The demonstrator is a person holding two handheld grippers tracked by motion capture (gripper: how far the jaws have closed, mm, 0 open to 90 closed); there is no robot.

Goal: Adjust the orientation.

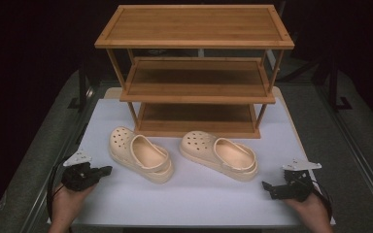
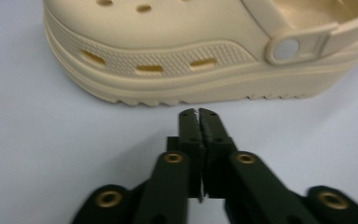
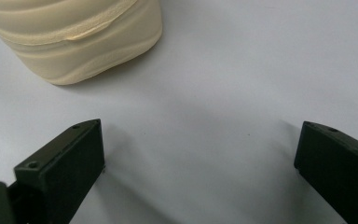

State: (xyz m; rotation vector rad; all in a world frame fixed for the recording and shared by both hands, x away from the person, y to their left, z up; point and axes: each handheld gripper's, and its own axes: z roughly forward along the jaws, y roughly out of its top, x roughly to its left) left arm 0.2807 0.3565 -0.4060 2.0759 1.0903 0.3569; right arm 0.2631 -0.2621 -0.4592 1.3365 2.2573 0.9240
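While the left hand-held gripper point(image 2: 198, 112) sits pinched closed and the right hand-held gripper point(image 3: 198, 140) gapes wide, two cream, hole-dotted, thick-soled clogs point(image 1: 141, 154) point(image 1: 218, 154) lie toes toward eleven o'clock.

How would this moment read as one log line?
left hand-held gripper: shut, empty | right hand-held gripper: open, empty | two cream foam clogs: on white tabletop

You've got two cream foam clogs with holes, one on the left point(image 1: 141, 154) and one on the right point(image 1: 219, 154), one three-tier wooden shoe rack point(image 1: 195, 68), one white tabletop point(image 1: 184, 194), and two black handheld grippers, left point(image 1: 108, 170) and right point(image 1: 266, 186).
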